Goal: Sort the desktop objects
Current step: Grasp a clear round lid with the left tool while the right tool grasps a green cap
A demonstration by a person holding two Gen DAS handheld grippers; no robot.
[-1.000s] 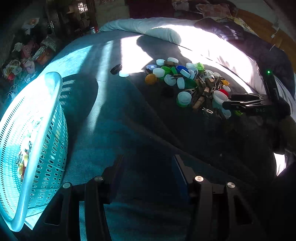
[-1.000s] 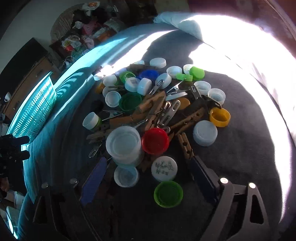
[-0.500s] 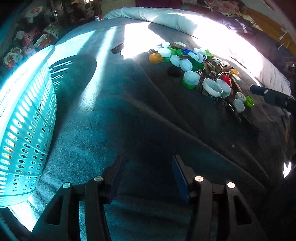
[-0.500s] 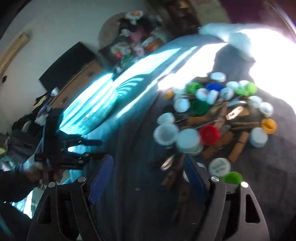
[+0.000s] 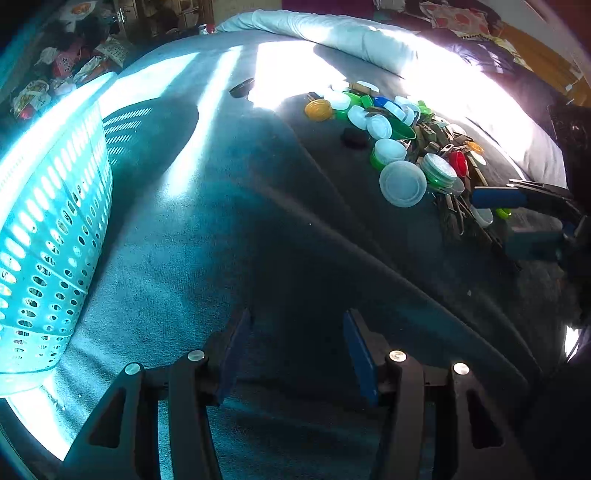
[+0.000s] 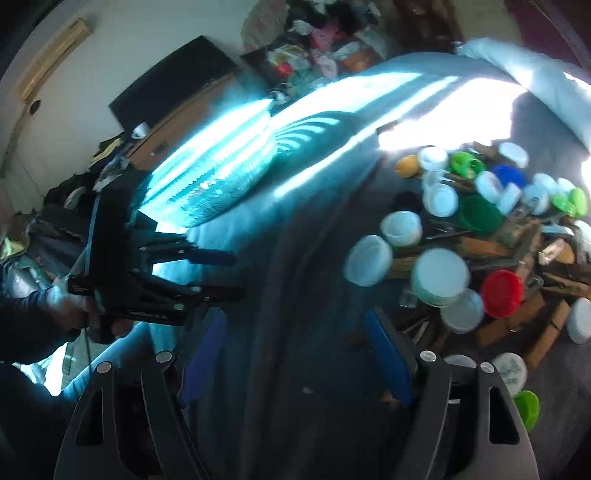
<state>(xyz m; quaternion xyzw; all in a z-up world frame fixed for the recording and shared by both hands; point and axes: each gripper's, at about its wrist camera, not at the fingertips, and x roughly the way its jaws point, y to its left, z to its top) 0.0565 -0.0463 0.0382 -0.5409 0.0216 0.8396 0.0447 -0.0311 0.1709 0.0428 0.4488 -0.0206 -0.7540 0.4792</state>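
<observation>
A heap of bottle caps and wooden clothespins point(image 5: 406, 147) lies on the dark blanket, with a red cap point(image 6: 501, 293) and several white lids in it. At the left stands a teal perforated basket point(image 5: 48, 221). My left gripper point(image 5: 295, 332) hovers open over bare blanket between basket and heap, with nothing between its fingers; it also shows as the left gripper point(image 6: 221, 273) in the right wrist view. My right gripper point(image 6: 295, 332) sits at the heap's point(image 6: 480, 240) near-left edge. Its jaws are closing with only blanket between them.
A white rolled duvet point(image 5: 332, 33) borders the far side of the bed. Floor clutter point(image 5: 66, 66) and a wooden dresser point(image 6: 177, 122) lie beyond the basket point(image 6: 214, 173). A small black object point(image 5: 242, 87) lies apart from the heap. A person's hand point(image 6: 62, 302) holds the left gripper.
The right gripper swung left off the heap toward the basket side, rolled, and its jaws narrowed. The left gripper sank a little toward the blanket.
</observation>
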